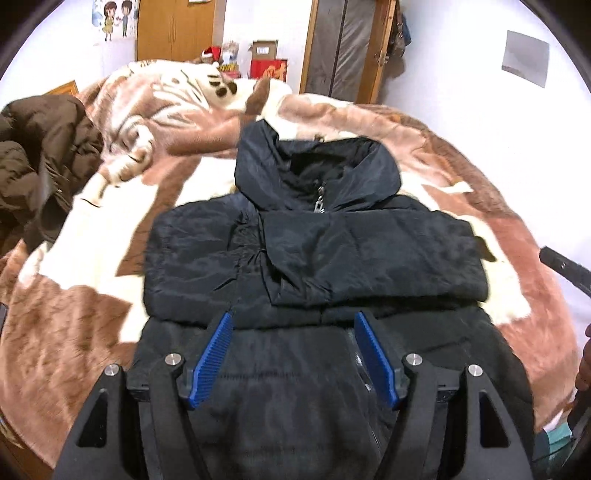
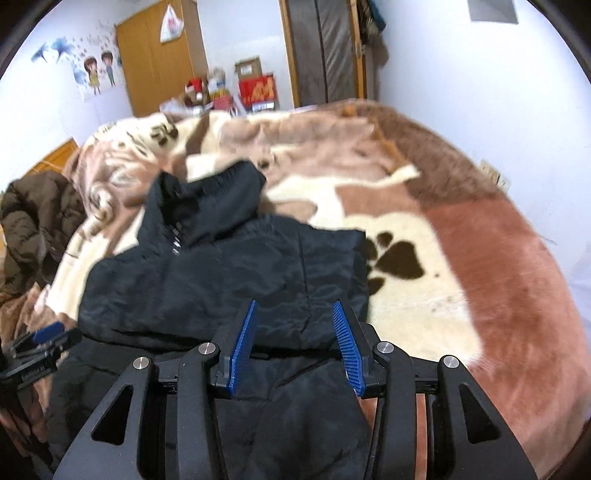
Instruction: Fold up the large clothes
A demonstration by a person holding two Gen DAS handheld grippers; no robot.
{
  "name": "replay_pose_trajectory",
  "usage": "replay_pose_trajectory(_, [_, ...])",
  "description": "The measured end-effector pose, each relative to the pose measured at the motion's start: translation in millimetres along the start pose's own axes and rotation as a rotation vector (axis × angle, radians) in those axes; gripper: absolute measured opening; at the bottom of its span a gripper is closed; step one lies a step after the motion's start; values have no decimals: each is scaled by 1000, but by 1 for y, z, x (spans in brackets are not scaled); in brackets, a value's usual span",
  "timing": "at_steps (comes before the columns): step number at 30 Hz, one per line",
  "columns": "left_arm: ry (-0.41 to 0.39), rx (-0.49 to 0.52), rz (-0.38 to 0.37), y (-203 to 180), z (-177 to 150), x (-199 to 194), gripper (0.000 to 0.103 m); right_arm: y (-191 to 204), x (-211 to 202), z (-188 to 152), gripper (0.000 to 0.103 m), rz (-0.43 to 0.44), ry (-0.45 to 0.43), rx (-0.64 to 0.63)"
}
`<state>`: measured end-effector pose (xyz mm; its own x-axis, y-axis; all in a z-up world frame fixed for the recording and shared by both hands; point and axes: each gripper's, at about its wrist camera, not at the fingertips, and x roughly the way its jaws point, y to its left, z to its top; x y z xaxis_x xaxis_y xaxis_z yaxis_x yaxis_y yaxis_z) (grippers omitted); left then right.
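A black hooded jacket point(image 1: 314, 251) lies face up on the bed, hood toward the far wall, both sleeves folded across its chest. My left gripper point(image 1: 293, 320) hovers over the jacket's lower body. Its blue pads point(image 1: 214, 354) stand wide apart, and the fabric runs flat beneath them, not pinched. My right gripper point(image 2: 294, 303) hangs over the jacket's point(image 2: 229, 280) right side, open, with the folded sleeve's edge just past its fingertips. The left gripper also shows at the left edge of the right wrist view, and the right gripper point(image 1: 565, 269) shows at the right edge of the left wrist view.
The bed is covered by a brown and cream blanket point(image 2: 480, 266) with paw prints. A brown padded coat point(image 1: 40, 162) is heaped at the bed's left side. Boxes and a wooden wardrobe point(image 1: 173, 29) stand beyond the bed. A hand point(image 1: 585, 354) shows at the right edge.
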<state>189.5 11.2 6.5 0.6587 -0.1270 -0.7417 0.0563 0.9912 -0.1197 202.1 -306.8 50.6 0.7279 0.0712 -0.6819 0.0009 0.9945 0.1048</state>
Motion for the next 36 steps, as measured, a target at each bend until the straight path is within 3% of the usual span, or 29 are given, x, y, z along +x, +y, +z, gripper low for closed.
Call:
replay_pose_trajectory(5, [-47, -13, -31, -3, -12, -50, 71, 19, -51, -7, 44, 20, -63, 25])
replay_pose_trajectory(14, [-45, -34, -52, -3, -61, -106, 71, 66, -98, -61, 44, 86, -35, -20])
replay_pose_trajectory(23, [-15, -38, -42, -4, -96, -127, 71, 81, -115, -108, 48, 144, 25, -73])
replay_pose_trajectory(36, [-29, -18, -34, -7, -97, -133, 71, 83, -118, -114, 50, 182, 38, -93])
